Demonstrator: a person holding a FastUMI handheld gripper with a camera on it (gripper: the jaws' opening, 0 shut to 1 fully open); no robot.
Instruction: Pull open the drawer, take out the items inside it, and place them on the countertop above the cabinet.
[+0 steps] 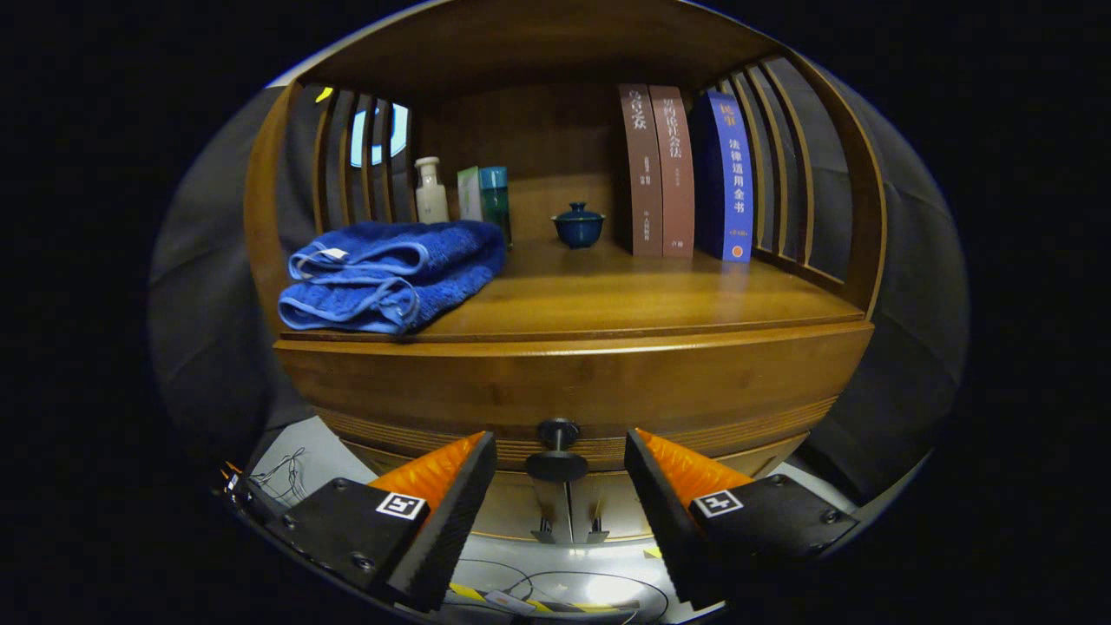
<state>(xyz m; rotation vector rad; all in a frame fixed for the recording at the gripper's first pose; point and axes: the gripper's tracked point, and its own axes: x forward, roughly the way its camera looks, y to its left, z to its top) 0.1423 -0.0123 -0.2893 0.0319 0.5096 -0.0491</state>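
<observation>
- Gripper view: my gripper (560, 469) was spread wide, released, its fingers flanking the drawer (573, 391) knob (557, 432) untouched.
- Towel (391, 273) lay on the countertop (642, 295).

Warm brown wooden cabinet (573, 382): smooth, varnished, soft sheen on countertop (642, 299). Dark round drawer knob (557, 447): smooth, semi-gloss, between spread fingers (460, 486) of gripper (560, 486), untouched; finger faces finely ribbed. Folded blue towel (391, 273): terry cloth, nubby, matt. Dark blue lidded cup (578, 226): glazed, glossy. Three upright books (686, 174): smooth spines. Pale bottle (430, 191): smooth, likely plastic.
</observation>
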